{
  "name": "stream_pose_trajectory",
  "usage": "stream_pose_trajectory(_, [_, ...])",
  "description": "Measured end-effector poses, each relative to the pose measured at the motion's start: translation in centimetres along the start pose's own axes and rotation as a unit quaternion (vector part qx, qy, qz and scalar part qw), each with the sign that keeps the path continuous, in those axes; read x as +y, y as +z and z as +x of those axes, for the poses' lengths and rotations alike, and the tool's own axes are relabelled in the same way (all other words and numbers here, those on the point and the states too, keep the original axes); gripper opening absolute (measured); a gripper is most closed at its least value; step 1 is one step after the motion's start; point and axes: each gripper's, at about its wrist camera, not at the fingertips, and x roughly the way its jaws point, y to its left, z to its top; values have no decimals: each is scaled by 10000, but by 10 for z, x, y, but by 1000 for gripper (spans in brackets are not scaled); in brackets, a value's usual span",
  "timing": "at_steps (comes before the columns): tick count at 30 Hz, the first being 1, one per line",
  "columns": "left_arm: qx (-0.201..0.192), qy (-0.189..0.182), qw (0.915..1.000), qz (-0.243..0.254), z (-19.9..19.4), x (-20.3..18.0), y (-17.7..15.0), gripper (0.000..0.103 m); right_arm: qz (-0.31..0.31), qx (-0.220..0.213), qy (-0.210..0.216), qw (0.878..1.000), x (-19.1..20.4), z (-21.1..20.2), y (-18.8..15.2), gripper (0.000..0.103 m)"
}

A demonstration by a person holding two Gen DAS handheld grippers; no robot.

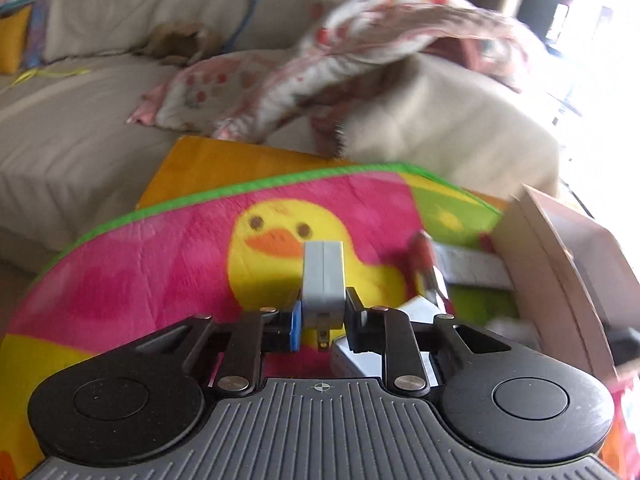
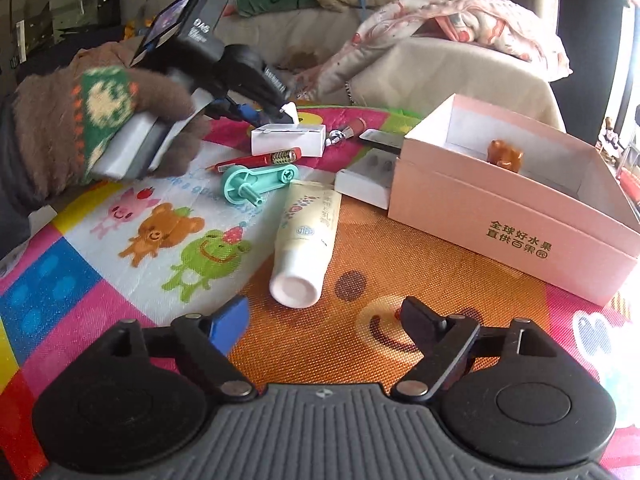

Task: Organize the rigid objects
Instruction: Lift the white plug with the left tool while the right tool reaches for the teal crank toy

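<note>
A: Left claw [image 1: 322,316]: how does it stand, and what does it carry?

B: My left claw is nearly closed on a grey plug [image 1: 323,276], gripped at its lower body with the prongs hanging below the pads. It hovers over the duck mat [image 1: 160,264]. The pink box [image 2: 500,216] sits just to its right.

A: And the right claw [image 2: 324,320]?

B: Spread wide, holding nothing, above the orange part of the table [image 2: 400,248]. A white tube [image 2: 306,236] lies just ahead of it, cap end towards me. Beyond are a teal part [image 2: 256,180], a red pen [image 2: 256,159] and a small white carton [image 2: 287,139]. An amber bear [image 2: 505,152] already sits inside the box.

A: Likely failures?

B: The plug is smooth and held low, so a quick swing towards the box could tip it out of the pads. The box wall is high; a low approach may catch the prongs on its rim. On the right, the round tube may roll away if one pad meets it first.
</note>
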Motion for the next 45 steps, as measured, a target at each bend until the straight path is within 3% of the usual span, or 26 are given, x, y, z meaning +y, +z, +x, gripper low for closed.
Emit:
stream_pose_trajectory(7, [-86,-647,9978,127,-58,4,-58,24,2,-39,-10,10000,1,-1,0,83])
stream_pose_trajectory(12, [79,-996,9947,247,-96,5,-95,24,-277,-202,-119,9993,11,-6,0,83])
stream_pose_trajectory(17, [281,-1269,9887,744,-123,-10,-124,24,-266,-161,-230,9993,10,-6,3,83])
stream_pose_trajectory(23, [109,-1032,9819,1586,-127,-50,-142,35,-166,-143,-483,9986,-1,-9,4,83])
stream_pose_trajectory(27, [-29,-927,9865,1351,-118,-53,-136,35,13,-140,-549,9984,-6,-14,3,83])
stream_pose_trajectory(28, [-68,-920,9876,1267,-117,-52,-135,31,18,-188,-562,9982,-5,-16,3,83])
stream_pose_trajectory(30, [-139,-816,9891,1220,-118,-50,-135,24,-74,-291,-555,9980,-1,-20,3,83])
stream_pose_trajectory(33, [-128,-721,9905,1166,-124,-42,-136,24,-356,-492,-445,9972,12,-24,6,83])
stream_pose_trajectory(37, [-83,-691,9929,967,-132,-28,-140,24,-531,-630,-189,9964,30,-14,24,69])
stream_pose_trajectory(41, [-188,-648,9934,931,-134,-29,-147,25,-329,-330,78,9989,37,17,48,57])
stream_pose_trajectory(43, [-225,-586,9933,974,-135,-32,-149,26,-226,-1,138,9996,37,34,55,35])
stream_pose_trajectory(45, [-220,-602,9926,1033,-135,-35,-149,31,-151,95,122,9998,34,35,56,28])
